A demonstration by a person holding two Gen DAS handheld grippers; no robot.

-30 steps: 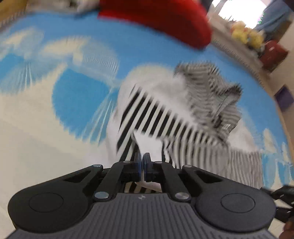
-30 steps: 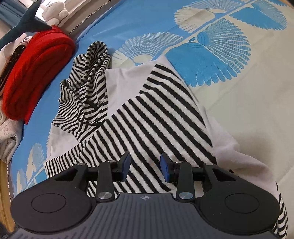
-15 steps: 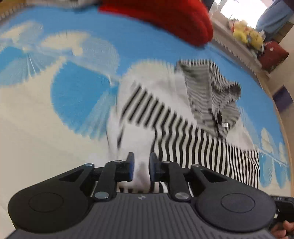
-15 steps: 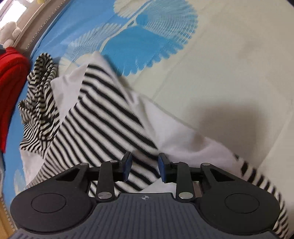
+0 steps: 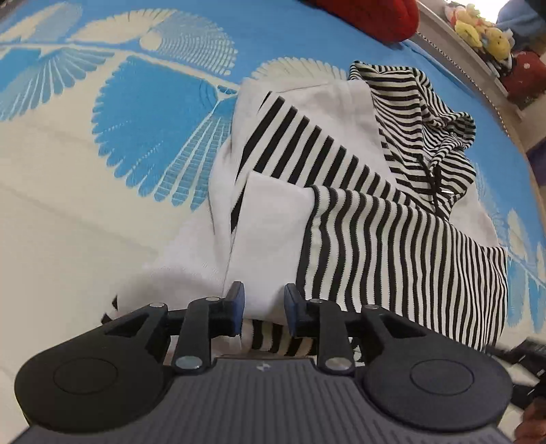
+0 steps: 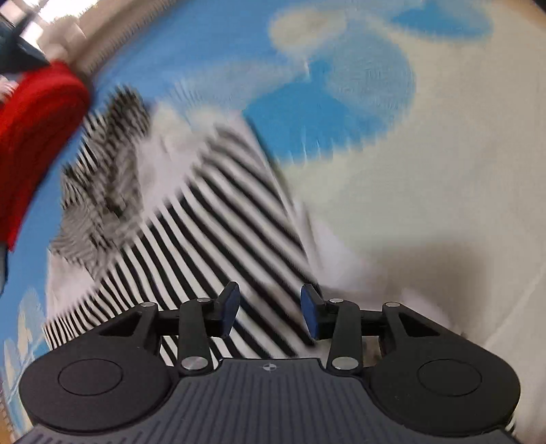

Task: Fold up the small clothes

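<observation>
1. The striped hooded top (image 5: 358, 191) lies partly folded on the blue-and-cream bedspread (image 5: 102, 170). Its hood (image 5: 426, 129) is bunched at the far end, and a white sleeve panel (image 5: 273, 239) is laid across the body.
2. Our left gripper (image 5: 264, 309) points steeply down at the near edge of the top. Its jaws are opening; white cloth sits in the gap, but the pads no longer seem to press on it, so we judge the fold has just been let go.
3. Our right gripper (image 6: 269, 312) hovers over the striped panel (image 6: 221, 239) with its jaws opening too. Nothing is pinched between them, though this view is blurred.
4. The sleeve appears to be laid inward so the top becomes a narrower block, ready for a fold along its length.
5. A red cushion-like thing (image 5: 368, 17) lies beyond the top, and soft toys (image 5: 477, 30) sit on a ledge.
6. We can read no brand or writing; a small tag by the drawcord (image 5: 435, 184) is too small to make out.
</observation>
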